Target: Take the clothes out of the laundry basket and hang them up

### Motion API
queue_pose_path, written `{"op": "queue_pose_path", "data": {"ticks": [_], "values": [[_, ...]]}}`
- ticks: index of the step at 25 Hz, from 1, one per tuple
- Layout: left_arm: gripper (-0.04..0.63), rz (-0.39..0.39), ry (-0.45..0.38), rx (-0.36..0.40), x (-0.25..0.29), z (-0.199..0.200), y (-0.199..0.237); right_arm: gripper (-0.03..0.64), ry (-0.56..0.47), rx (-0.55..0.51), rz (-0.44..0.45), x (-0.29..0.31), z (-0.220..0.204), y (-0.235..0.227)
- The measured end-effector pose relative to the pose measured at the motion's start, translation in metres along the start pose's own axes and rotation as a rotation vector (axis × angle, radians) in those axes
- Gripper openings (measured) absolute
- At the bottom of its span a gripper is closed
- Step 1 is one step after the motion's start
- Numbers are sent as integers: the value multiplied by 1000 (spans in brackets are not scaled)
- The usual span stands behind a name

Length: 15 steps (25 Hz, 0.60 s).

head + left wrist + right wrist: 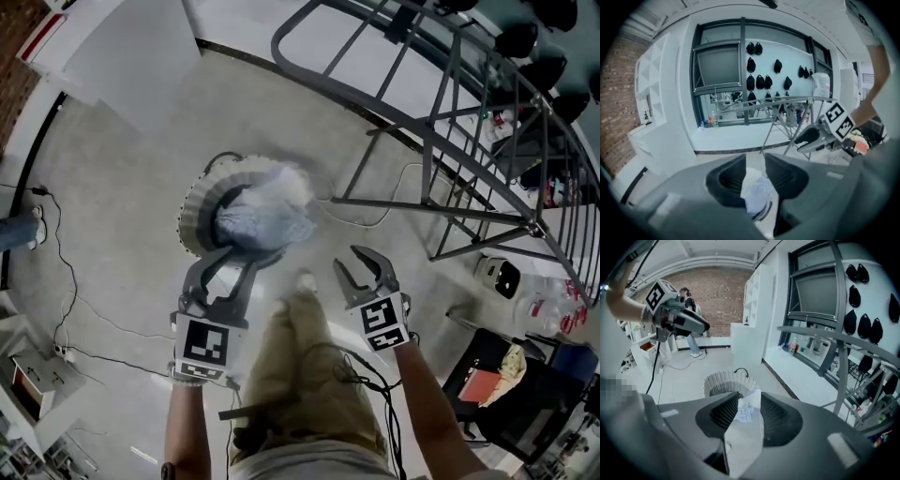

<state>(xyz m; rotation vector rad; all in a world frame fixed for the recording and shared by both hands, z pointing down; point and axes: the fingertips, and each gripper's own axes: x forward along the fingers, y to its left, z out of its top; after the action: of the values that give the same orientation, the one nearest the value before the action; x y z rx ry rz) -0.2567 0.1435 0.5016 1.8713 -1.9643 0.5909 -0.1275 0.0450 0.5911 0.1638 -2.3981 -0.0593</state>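
While both tongs stand open and empty, the left tongs hang over the near rim of the basket and the right tongs over the floor beside it. Pale clothes fill the basket. A rack stands close on its right, and a cable trails at its left. The right gripper view shows a person standing by the brick wall, whom the left gripper view misses.
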Motion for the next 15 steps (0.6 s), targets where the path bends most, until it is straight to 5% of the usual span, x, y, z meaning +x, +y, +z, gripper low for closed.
{"op": "queue_pose_path", "data": {"ticks": [15], "values": [[121, 79, 15, -70, 119, -103, 40, 135, 159, -110, 191, 198, -154, -24]]}}
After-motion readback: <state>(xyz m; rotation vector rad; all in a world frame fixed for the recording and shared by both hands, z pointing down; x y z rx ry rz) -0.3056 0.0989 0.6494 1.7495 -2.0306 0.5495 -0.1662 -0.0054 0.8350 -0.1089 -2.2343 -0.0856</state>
